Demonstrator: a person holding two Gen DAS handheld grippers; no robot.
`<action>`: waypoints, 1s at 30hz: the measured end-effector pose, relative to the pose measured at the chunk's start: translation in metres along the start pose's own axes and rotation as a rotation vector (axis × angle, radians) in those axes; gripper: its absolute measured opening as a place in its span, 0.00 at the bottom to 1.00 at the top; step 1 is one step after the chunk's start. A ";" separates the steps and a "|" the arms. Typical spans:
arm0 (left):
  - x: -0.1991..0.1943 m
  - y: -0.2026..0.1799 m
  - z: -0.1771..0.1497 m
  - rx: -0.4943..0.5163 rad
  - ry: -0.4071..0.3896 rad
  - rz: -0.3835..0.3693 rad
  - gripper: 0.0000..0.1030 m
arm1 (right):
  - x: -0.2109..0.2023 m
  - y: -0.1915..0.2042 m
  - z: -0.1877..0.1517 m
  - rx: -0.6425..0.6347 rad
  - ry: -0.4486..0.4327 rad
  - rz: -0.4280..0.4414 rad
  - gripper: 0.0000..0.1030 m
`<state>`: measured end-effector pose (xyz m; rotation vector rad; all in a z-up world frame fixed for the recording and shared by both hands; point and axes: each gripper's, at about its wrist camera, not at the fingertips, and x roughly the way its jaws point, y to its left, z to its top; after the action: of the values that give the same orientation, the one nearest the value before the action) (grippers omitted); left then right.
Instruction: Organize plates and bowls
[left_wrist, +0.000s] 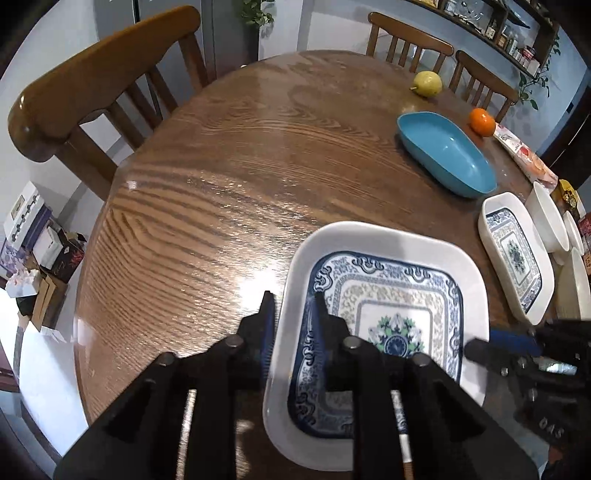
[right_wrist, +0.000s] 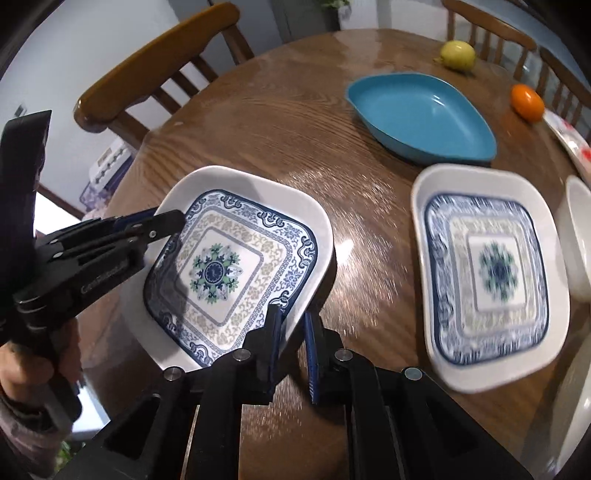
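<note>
A square white plate with a blue floral pattern (left_wrist: 399, 295) (right_wrist: 236, 258) lies near me on the round wooden table (left_wrist: 221, 184). My left gripper (left_wrist: 293, 314) (right_wrist: 162, 221) straddles its left rim, one finger outside and one inside, and looks open. My right gripper (right_wrist: 293, 325) (left_wrist: 476, 347) is shut on the opposite rim; that side looks slightly raised, with shadow beneath. A second plate with the same pattern (right_wrist: 491, 273) (left_wrist: 513, 254) lies flat to the right. Beyond it sits a blue oval dish (right_wrist: 424, 114) (left_wrist: 447, 155).
White bowls (left_wrist: 546, 218) (right_wrist: 578, 236) crowd the table's right edge. A yellow fruit (left_wrist: 427, 83) and an orange (left_wrist: 482, 121) sit at the far side by a printed packet (left_wrist: 524, 155). Wooden chairs (left_wrist: 92, 92) ring the table. A hand (right_wrist: 22, 369) holds the left gripper.
</note>
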<state>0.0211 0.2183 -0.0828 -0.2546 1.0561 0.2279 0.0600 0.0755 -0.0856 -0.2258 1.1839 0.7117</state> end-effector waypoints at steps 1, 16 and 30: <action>-0.001 -0.001 0.001 -0.005 0.002 0.009 0.57 | -0.005 -0.002 -0.004 0.015 -0.009 0.000 0.11; -0.044 -0.088 0.010 0.100 -0.095 -0.173 0.76 | -0.095 -0.085 -0.061 0.250 -0.253 -0.129 0.25; 0.006 -0.167 0.013 0.154 0.019 -0.176 0.66 | -0.119 -0.111 -0.112 0.288 -0.337 -0.118 0.45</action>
<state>0.0862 0.0643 -0.0658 -0.2100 1.0574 -0.0142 0.0193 -0.1136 -0.0431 0.0648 0.9274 0.4470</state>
